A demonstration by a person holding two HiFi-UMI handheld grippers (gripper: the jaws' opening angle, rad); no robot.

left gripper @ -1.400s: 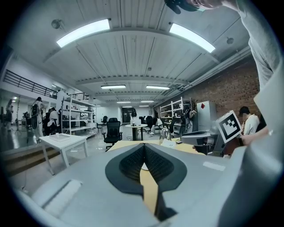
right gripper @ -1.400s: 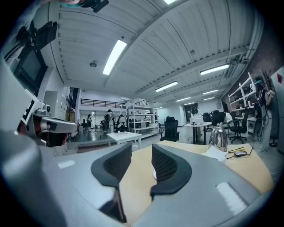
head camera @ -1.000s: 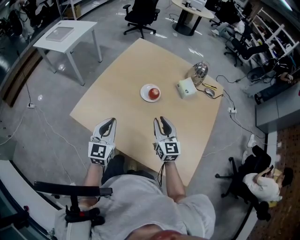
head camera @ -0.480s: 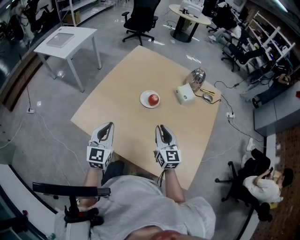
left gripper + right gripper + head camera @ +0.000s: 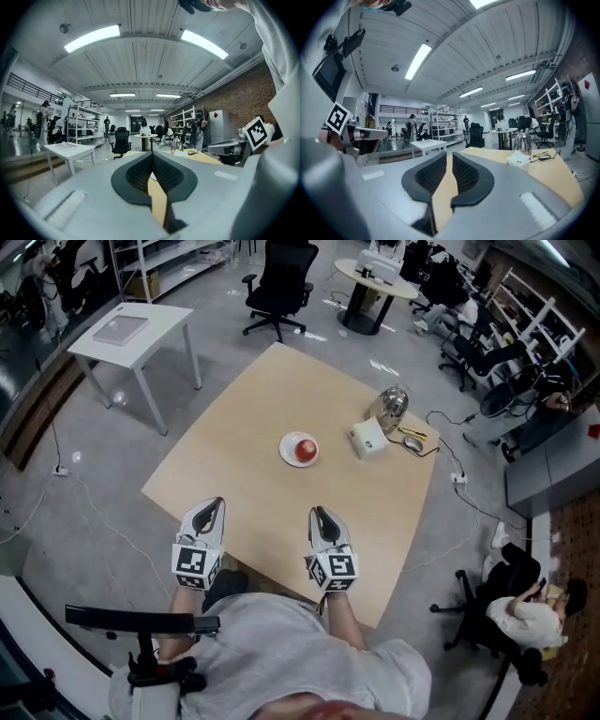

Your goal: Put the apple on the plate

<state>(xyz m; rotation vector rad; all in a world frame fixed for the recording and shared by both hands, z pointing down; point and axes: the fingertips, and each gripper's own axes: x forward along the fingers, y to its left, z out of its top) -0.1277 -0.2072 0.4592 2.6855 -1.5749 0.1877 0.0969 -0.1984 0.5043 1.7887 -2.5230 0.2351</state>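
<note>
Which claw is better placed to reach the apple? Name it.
Right, likely. The right claw sits nearer the apple on the plate than the left claw; its empty jaws have just been closing.

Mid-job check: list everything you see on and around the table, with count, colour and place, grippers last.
table: 1, light wood, centre
plate: 1, white, mid-table
apple: 1, red, on the plate
box: 1, white, right of the plate
kettle: 1, silver, far right corner, behind the box
mouse: 1, dark, right edge, beside the box
side table: 1, white, on the floor at far left
office chair: 1, black, beyond the table
left gripper: 1, grey, near edge, jaws together, empty
right gripper: 1, grey, near edge, jaws a narrow gap apart, just been closing, nothing between them
</note>
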